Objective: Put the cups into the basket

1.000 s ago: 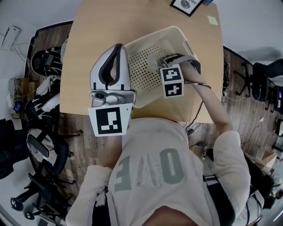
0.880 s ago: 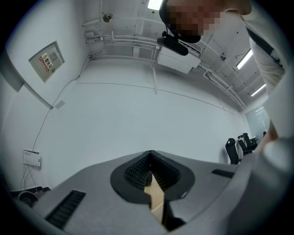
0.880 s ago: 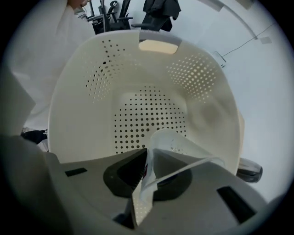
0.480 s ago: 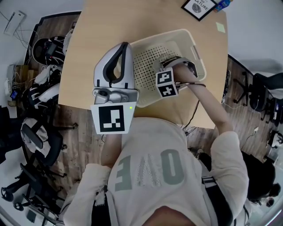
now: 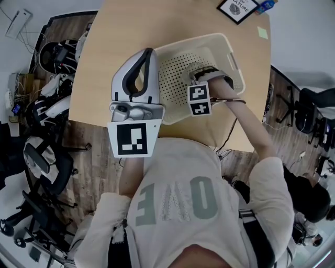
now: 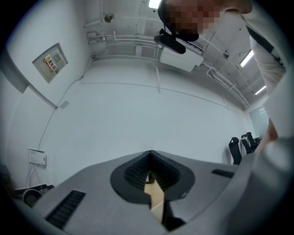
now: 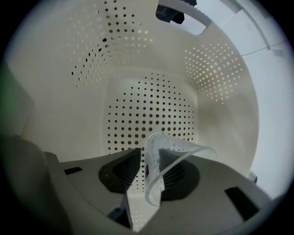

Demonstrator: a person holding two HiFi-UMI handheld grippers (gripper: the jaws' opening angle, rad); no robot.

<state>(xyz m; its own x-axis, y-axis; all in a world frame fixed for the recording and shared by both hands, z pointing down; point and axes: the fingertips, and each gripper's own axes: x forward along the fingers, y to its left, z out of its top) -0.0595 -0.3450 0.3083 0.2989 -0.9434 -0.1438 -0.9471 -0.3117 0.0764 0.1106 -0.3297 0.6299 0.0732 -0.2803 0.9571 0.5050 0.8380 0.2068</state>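
My right gripper (image 5: 198,72) reaches down into the cream perforated basket (image 5: 231,48) on the wooden table. In the right gripper view a clear plastic cup (image 7: 183,149) lies tilted between the jaws of the right gripper (image 7: 147,158), just above the basket's holed floor (image 7: 151,105). The jaws are opening, with a gap on the cup's left side, and the cup leans loosely toward the right jaw. My left gripper (image 5: 148,53) is held up beside the basket's left rim. In its own view the left gripper (image 6: 149,153) is shut on nothing and points at a white wall.
The table (image 5: 104,42) also carries a framed picture (image 5: 238,8) and a green sticky note (image 5: 263,33) at its far right corner. Office chairs (image 5: 47,167) and cables crowd the floor to the left. More chairs stand at the right.
The right gripper has stayed inside the basket, and its marker cube has shifted and turned slightly. The left gripper holds the same raised place.
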